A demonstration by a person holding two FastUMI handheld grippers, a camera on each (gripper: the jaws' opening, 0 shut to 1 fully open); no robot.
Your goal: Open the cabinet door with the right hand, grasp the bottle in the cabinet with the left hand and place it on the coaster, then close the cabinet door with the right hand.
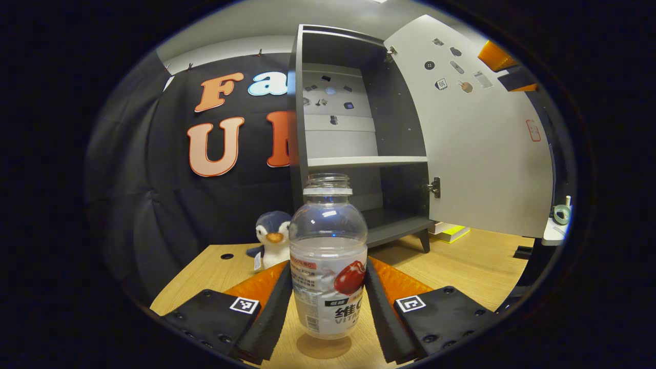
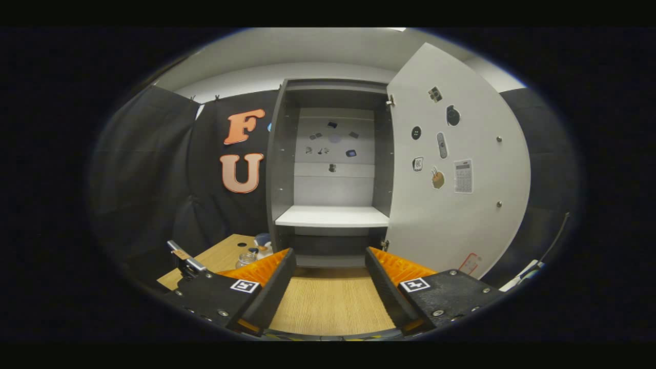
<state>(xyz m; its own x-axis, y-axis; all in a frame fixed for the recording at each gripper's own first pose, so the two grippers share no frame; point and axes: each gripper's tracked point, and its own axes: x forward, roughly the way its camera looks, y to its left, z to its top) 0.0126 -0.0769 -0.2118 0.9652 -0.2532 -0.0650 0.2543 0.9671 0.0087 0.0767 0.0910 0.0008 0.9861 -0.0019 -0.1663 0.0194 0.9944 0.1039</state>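
Left gripper view: bottle (image 1: 328, 261), clear plastic, no cap, printed label, stands upright on the round coaster (image 1: 324, 347), whose edge shows under its base on the wooden tabletop (image 1: 476, 266). Left hand-held gripper (image 1: 328, 312) straddles the bottle, one finger on each side of the label; fingers look close to or just touching the sides, but contact can't be confirmed, so grasp or release is unclear. Behind the bottle, cabinet (image 1: 359, 133) stands with its door (image 1: 476, 138) swung wide to the right, shelf (image 1: 366, 161) and bottom compartment bare. Stuffed penguin (image 1: 271, 238) sits on the tabletop left of the bottle, near the cabinet's foot. Right gripper view: right hand-held gripper (image 2: 328, 287) released, fingers spread, holding nothing, hanging over the tabletop in front of the cabinet and facing the opening; door (image 2: 456, 179) stands to its right, inner face with stickers turned towards the camera. Step judgement: placing on the coaster is at its end or just done; door closing not yet started. Next move calls for the left fingers to let go fully and back away without tipping the bottle, then the right gripper to get behind the door's free edge and push it shut. Light, empty-looking bottle tips easily.
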